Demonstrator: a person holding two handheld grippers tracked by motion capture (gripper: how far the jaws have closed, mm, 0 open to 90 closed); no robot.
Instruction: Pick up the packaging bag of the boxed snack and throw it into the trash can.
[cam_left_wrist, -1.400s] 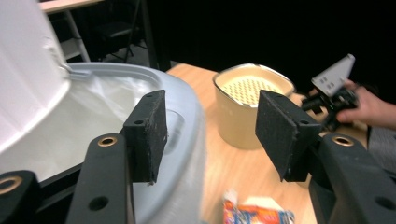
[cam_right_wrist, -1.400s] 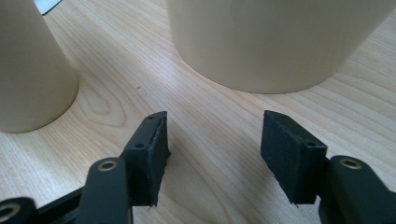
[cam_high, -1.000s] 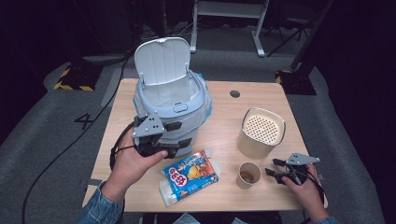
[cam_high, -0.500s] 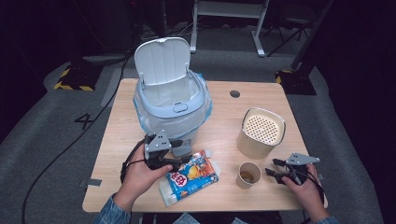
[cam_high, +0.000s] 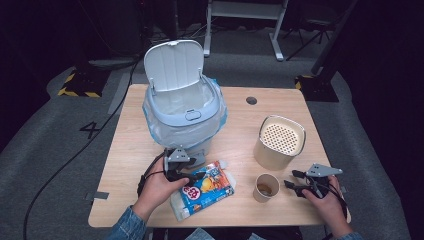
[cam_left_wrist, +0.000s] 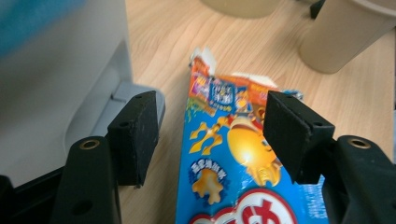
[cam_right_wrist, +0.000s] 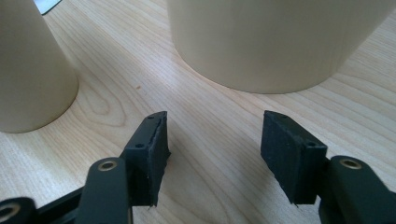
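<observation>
The left gripper (cam_left_wrist: 210, 135), its jaws just opening wider, straddles a glossy, crinkled snack bag (cam_left_wrist: 233, 163); the right gripper (cam_right_wrist: 212, 144) gapes empty on the wood-grain surface (cam_right_wrist: 205, 107), a smooth paper cup (cam_right_wrist: 28, 70) at its 10 o'clock.

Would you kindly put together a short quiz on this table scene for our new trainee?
1. True or false: the bin's lid is shut.
2. What lies between the open jaws of the left gripper? A) a spoon B) a snack packet C) a bottle
3. Which thing stands nearest the right gripper?

Key: 1. False, the lid stands open. 2. B. 3. The paper cup.
</observation>
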